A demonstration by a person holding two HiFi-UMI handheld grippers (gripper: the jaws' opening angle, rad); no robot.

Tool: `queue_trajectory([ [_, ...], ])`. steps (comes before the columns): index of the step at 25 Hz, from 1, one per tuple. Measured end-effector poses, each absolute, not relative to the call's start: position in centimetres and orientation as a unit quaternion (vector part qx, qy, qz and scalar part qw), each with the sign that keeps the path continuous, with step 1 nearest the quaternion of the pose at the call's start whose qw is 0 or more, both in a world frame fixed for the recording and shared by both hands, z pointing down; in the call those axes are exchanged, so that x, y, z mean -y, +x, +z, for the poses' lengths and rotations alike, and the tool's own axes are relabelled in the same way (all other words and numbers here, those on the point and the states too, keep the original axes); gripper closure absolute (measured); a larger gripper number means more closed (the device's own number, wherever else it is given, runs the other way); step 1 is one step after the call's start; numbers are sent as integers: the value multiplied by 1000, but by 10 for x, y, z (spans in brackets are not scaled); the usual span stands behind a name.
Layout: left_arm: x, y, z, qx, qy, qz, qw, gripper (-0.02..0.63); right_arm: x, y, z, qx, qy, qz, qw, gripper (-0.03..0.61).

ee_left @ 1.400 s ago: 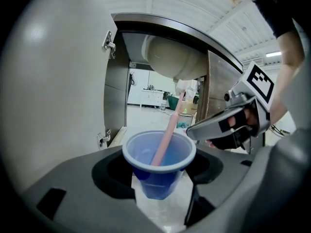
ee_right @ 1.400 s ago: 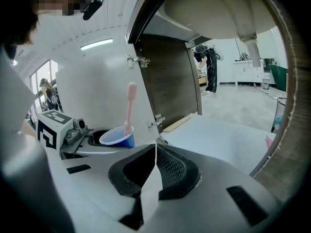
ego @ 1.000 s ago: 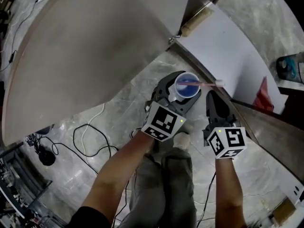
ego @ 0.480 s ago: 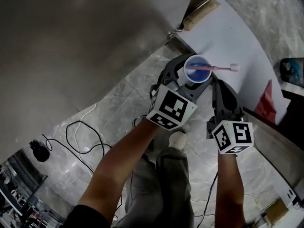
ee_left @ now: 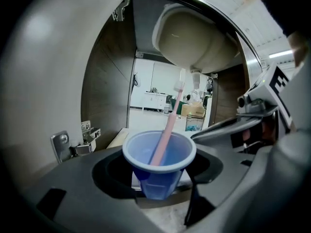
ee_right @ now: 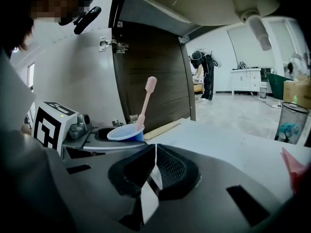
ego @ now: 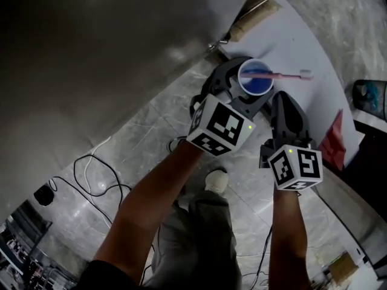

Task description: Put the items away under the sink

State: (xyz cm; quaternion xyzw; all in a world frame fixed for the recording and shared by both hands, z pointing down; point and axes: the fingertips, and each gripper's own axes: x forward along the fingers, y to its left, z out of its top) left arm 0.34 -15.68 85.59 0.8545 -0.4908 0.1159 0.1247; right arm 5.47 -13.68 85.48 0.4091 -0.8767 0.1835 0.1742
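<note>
A blue plastic cup point(ego: 255, 77) with a pink toothbrush point(ego: 284, 75) leaning in it sits between the jaws of my left gripper point(ego: 248, 82), which is shut on the cup. In the left gripper view the cup point(ee_left: 158, 164) stands upright and the toothbrush point(ee_left: 170, 123) slants up to the right. The cup hangs at the front edge of the white cabinet floor point(ego: 290, 47) under the sink basin point(ee_left: 194, 38). My right gripper point(ego: 283, 101) is just right of the cup, jaws shut with nothing between them. From the right gripper view point(ee_right: 155, 155) the cup point(ee_right: 125, 132) is at the left.
The cabinet door point(ego: 91, 53) stands open at the left, hinges point(ee_left: 73, 142) on the side wall. A wooden roll point(ego: 254, 17) lies at the back of the cabinet floor, a red folded thing point(ego: 334, 138) at its right. A drain pipe point(ee_right: 257, 30) hangs from the basin. Cables point(ego: 91, 174) cross the floor.
Both grippers have moved forward toward the open cabinet, a little lower. The cup and toothbrush went with the left gripper and now sit over the edge of the white cabinet floor.
</note>
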Motion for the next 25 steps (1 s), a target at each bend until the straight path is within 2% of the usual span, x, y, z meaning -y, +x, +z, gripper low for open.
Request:
queue_trajectory([
  [12,195,13,867,479,856,129,144,314,173,70,867,863,438,189,166,542],
  [21,222,16,875,480,862,146,81,316,188,73,876,862,441,183,169,543],
  [25,222,14,885,484,859,138,91,316,188,74,878,863,437,187,171,542],
])
